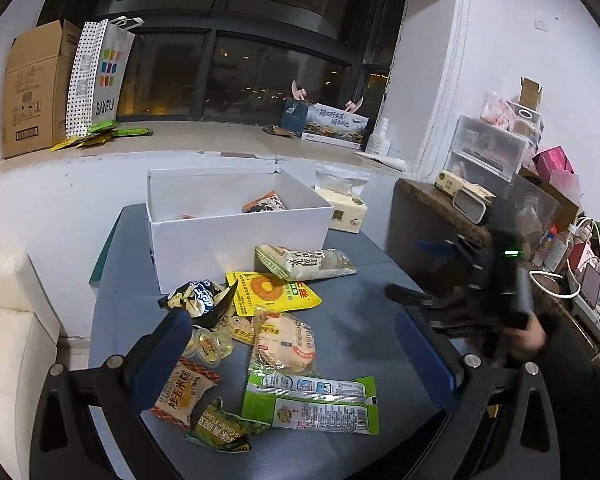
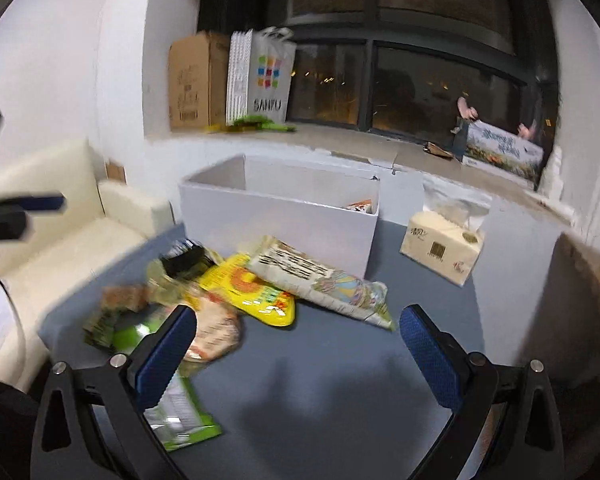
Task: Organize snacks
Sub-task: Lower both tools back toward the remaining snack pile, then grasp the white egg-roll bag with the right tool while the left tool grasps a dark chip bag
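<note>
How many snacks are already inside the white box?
2 visible in the white box: an orange packet by its right wall, and an orange corner peeking up mid-box. Its front wall may hide more.

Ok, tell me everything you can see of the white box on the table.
The white box is an open-topped rectangular carton, seemingly of smooth white cardboard, standing upright at the back of the blue-grey table against the wall below the windowsill. It is mostly empty: an orange-edged snack packet leans inside near its right end. A white rice-cracker bag lies at its front right corner, apparently touching it. A tissue pack sits beside it.
</note>
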The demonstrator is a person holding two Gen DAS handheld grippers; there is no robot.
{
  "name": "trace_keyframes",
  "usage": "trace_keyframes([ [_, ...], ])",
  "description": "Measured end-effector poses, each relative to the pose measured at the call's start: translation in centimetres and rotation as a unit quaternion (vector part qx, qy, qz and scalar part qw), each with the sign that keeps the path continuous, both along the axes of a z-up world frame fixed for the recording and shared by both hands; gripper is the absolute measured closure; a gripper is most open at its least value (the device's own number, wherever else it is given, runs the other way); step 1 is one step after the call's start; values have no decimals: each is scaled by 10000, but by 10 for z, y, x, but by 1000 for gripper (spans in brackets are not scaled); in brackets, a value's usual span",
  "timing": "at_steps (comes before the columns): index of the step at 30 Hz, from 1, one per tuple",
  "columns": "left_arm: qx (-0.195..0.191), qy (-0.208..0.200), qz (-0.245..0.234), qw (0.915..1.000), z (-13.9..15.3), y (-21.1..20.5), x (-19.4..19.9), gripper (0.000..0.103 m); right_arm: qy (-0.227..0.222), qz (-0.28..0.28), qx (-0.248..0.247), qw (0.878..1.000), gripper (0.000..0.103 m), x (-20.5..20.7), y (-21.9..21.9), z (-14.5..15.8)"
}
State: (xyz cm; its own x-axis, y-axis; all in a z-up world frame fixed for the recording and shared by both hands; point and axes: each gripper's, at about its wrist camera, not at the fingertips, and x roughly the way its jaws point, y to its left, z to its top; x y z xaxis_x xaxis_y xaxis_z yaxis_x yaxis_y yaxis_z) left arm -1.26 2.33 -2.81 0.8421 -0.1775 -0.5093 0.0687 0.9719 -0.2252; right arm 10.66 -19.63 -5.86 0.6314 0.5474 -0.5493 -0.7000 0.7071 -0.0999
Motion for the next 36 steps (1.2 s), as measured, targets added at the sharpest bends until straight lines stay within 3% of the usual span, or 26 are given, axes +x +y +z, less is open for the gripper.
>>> trace_keyframes([
  [3,61,41,57,10000,-2,1,1,0,-341,65,-758,9965,0,20,23,-15],
  [7,47,100,90,9999,-8,4,3,0,-857,318,-1818,9791,0,49,54,-46],
  [16,-13,274,235,9993,-22,16,7,0,-1591,936,-3159,9307,0,82,104,-101],
  [19,-57,325,260,9991,-26,18,8,0,-1792,1073,-3273,9216,4,79,112,-111],
  [20,-53,333,269,9991,-27,19,8,0,-1757,1054,-3250,9233,24,80,113,-111],
  [21,-39,340,275,9990,-28,19,9,0,-1647,1006,-3291,9244,58,83,115,-112],
  [25,-36,394,325,9987,-32,22,11,0,-1604,1012,-3314,9242,60,78,111,-113],
  [31,-27,527,274,9982,-39,27,28,0,-1053,712,-2279,9653,62,76,71,-63],
  [36,-449,982,475,9930,-52,41,64,0,-313,407,-1052,9931,62,69,30,-22],
])
